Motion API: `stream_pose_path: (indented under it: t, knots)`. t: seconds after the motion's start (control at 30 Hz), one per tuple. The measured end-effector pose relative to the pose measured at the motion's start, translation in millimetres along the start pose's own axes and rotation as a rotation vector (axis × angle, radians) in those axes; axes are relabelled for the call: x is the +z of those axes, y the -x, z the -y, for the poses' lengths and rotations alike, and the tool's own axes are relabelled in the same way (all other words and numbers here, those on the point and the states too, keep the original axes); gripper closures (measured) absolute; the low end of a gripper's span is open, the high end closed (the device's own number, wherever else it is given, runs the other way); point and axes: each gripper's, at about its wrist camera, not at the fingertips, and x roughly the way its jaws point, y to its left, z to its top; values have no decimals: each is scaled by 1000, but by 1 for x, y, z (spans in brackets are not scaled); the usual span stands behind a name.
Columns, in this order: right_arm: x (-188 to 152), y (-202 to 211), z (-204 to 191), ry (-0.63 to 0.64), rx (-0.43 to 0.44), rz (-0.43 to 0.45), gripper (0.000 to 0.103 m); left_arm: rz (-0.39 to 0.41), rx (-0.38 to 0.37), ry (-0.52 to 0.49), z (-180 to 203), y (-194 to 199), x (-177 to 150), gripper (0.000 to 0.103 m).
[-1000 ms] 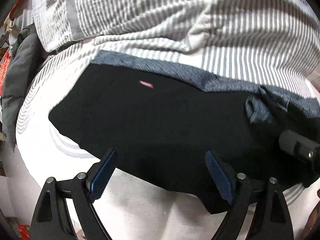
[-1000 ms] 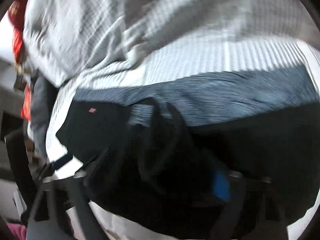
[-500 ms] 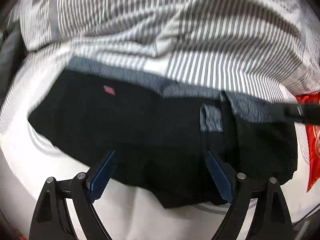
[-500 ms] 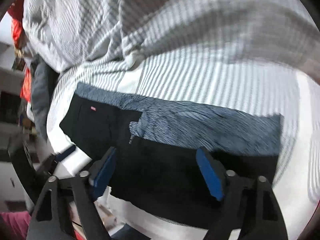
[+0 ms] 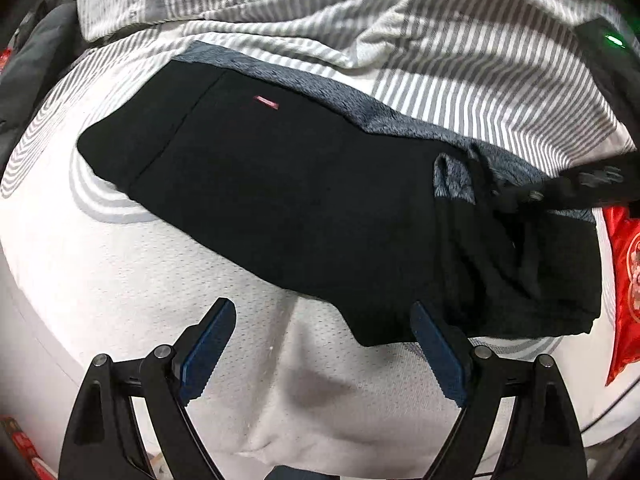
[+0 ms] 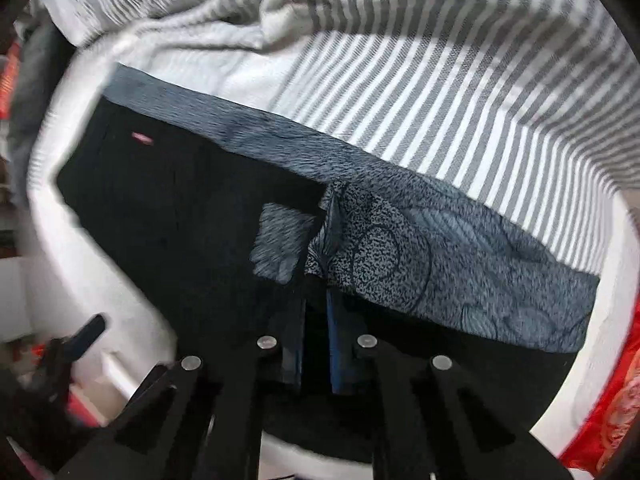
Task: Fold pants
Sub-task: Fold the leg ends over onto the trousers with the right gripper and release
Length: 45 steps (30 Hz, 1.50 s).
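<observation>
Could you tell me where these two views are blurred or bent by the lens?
Left wrist view: mostly sharp on the black pants; the right gripper at the right edge is smeared; the striped blanket bows with the fisheye. Right wrist view: left edge smeared, the left gripper there a blur; the pants' grey lining is crisp.

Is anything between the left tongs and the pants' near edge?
Nothing visible. The left tongs hang open over bare white mattress, and the black pants lie just beyond the fingertips, with no object between.
</observation>
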Motion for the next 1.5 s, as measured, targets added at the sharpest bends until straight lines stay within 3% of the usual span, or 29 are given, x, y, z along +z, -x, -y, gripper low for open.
stream_pose_path:
  t: [0.17,0.27,0.33,0.4,0.47,0.57,0.63,0.7,0.8,0.83,0.93,0.97,1.0,1.17,1.33,1.4,1.47,1.5]
  knots:
    - [-32,-6,-10,48,95,-100,93,21,-5,1,-3,10,-3,13]
    - [-36,-38,-10,46,96,-178,82,-19,9,-1,-3,-1,-5,13]
    - [-33,-30,-10,39,109,-162,76,-18,12,5,-4,-2,-5,13]
    - [-29,-6,-14,74,96,-107,36,-5,13,8,-6,0,-5,13]
    - [-20,17,-25,168,55,-35,30,-11,18,14,-8,-2,-5,13]
    - [1,20,-39,275,-50,-14,30,-13,8,44,-10,-2,-1,13]
    - [12,6,-42,310,-70,-31,31,-6,-7,52,-7,-1,1,13]
    - [19,-8,-41,335,-104,-46,42,2,-17,37,-2,0,0,13]
    - [28,-31,-42,356,-83,-60,45,-1,-19,32,3,-3,-4,13]
    - [29,-42,-45,374,-111,-76,45,-11,-22,43,3,-6,-7,13]
    - [27,-57,-48,409,-189,-83,63,-33,-23,55,7,-10,-13,13]
    - [28,-52,-48,403,-175,-70,87,-33,-25,57,8,-9,-15,13]
    - [30,-43,-45,369,-141,-58,98,-31,-30,59,10,-8,-15,13]
    - [47,-8,-13,223,-68,8,98,26,-76,29,31,8,1,13]
    - [67,-15,7,154,-47,7,97,78,-131,-30,62,12,23,13]
    - [75,-33,11,107,-12,-51,93,64,-124,-46,69,7,26,13]
    - [81,-15,25,36,66,0,91,59,-123,-48,72,7,30,13]
    - [81,-2,32,8,98,31,79,67,-123,-46,74,9,31,13]
